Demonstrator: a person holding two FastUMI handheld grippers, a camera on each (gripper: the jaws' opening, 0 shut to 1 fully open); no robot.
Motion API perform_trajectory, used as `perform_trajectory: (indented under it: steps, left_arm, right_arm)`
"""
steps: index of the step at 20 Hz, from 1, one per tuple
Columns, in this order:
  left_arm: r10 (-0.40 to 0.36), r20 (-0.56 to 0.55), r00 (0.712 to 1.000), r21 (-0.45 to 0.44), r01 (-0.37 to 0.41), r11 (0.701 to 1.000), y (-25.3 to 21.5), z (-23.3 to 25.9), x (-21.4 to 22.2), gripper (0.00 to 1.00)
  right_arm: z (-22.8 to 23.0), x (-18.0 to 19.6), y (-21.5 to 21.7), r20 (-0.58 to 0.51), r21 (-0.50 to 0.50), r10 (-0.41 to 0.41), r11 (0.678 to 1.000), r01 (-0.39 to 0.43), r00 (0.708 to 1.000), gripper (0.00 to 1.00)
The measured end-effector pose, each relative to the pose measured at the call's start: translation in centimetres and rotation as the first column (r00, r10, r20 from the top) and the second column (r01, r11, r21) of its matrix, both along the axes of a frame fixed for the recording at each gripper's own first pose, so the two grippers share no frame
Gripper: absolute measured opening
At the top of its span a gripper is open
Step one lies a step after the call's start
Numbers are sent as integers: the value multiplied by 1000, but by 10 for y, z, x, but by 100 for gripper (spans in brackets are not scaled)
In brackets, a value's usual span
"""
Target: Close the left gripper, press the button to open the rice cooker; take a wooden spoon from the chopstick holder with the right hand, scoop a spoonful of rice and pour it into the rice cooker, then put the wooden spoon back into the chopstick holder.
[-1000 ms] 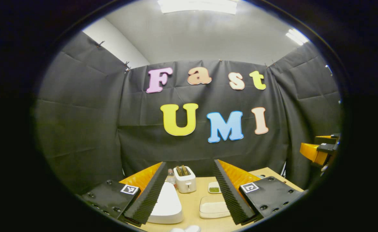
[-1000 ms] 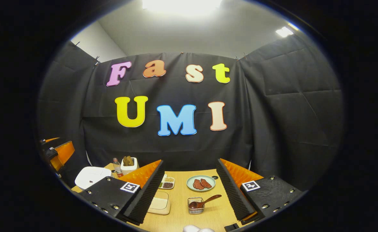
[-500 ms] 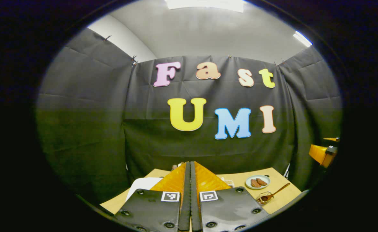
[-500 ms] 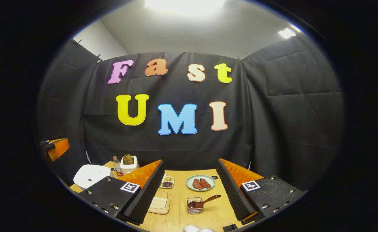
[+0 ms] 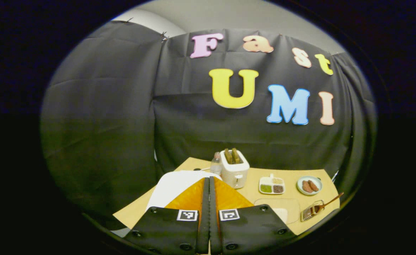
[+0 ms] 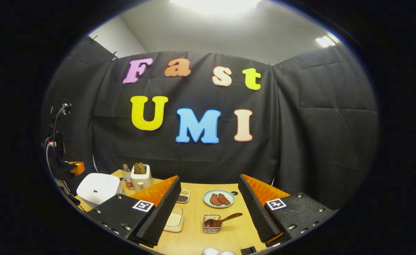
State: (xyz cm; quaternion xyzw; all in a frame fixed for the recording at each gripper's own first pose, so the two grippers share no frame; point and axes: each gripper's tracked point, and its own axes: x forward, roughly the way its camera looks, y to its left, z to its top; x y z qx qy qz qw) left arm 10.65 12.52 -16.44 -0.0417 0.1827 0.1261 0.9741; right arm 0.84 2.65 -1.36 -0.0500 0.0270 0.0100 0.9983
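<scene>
The left gripper [image 5: 209, 184] is seen with its two fingers pressed flat together, nothing between them, held above the white rice cooker [image 5: 174, 184], whose lid is down. The right gripper [image 6: 209, 193] is held wide apart and empty over the table [image 6: 197, 230]. The wooden spoon [image 6: 222, 220] is seen lying in the chopstick holder [image 6: 211, 224], between the spread fingers and farther off. No brand or label writing can be made out.
</scene>
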Motion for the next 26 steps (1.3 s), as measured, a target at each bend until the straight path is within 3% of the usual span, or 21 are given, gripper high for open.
perform_trajectory:
  steps: [7,11,14,19,26]
  left_arm:
    - [61,-205,977,-12,-65,998,29,-107,13,8]
    - [69,-245,967,7,-70,998,35,-128,13,10]
    - [76,-301,951,-26,-87,996,36,-153,8,10]
    - [66,-275,959,38,-58,998,39,-148,14,8]
    - [42,-382,923,-49,-66,997,39,-155,15,9]
  right_arm:
    - [-23,5,16,-62,-37,4,999,-7,998,99]
    - [-30,6,23,-78,-43,14,999,-17,997,99]
    - [-34,5,24,-86,-41,14,999,-17,996,100]
    - [-38,6,22,-99,-33,11,999,-15,995,100]
    - [-43,7,31,-116,-12,33,999,-34,993,99]
